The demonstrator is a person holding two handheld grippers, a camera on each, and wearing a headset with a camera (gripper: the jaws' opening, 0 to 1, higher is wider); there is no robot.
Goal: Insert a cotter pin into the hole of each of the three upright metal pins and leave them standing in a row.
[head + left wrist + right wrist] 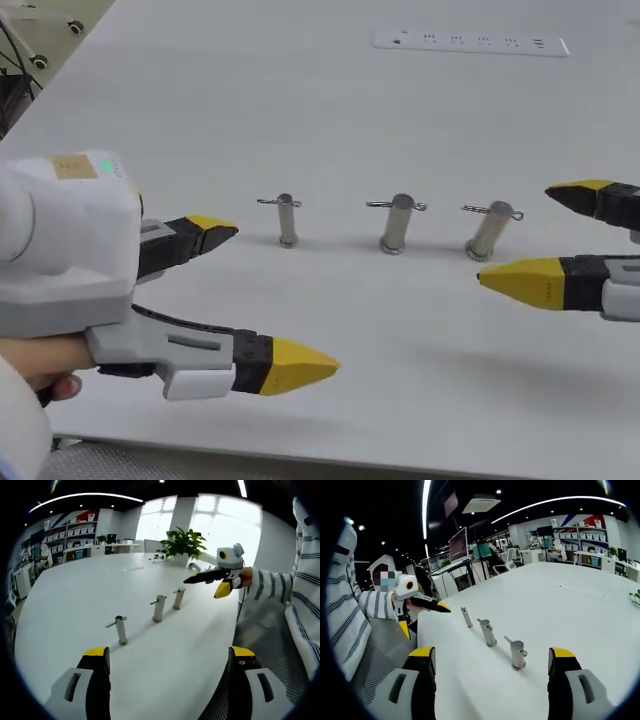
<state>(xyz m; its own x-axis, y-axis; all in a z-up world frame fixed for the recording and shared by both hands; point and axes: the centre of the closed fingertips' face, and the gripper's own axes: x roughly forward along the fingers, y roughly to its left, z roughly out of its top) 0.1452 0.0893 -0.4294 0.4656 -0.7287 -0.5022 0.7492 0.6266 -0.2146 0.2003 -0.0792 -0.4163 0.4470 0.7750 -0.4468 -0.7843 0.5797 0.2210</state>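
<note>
We are working over the white table, holding the left gripper near its front edge and the right gripper just beside the right pin, both with jaws spread wide and gripping nothing. That pin, the middle pin and the left pin are standing upright in a row, each carrying a cotter pin through its top.

white table, power strip, potted plant
</note>
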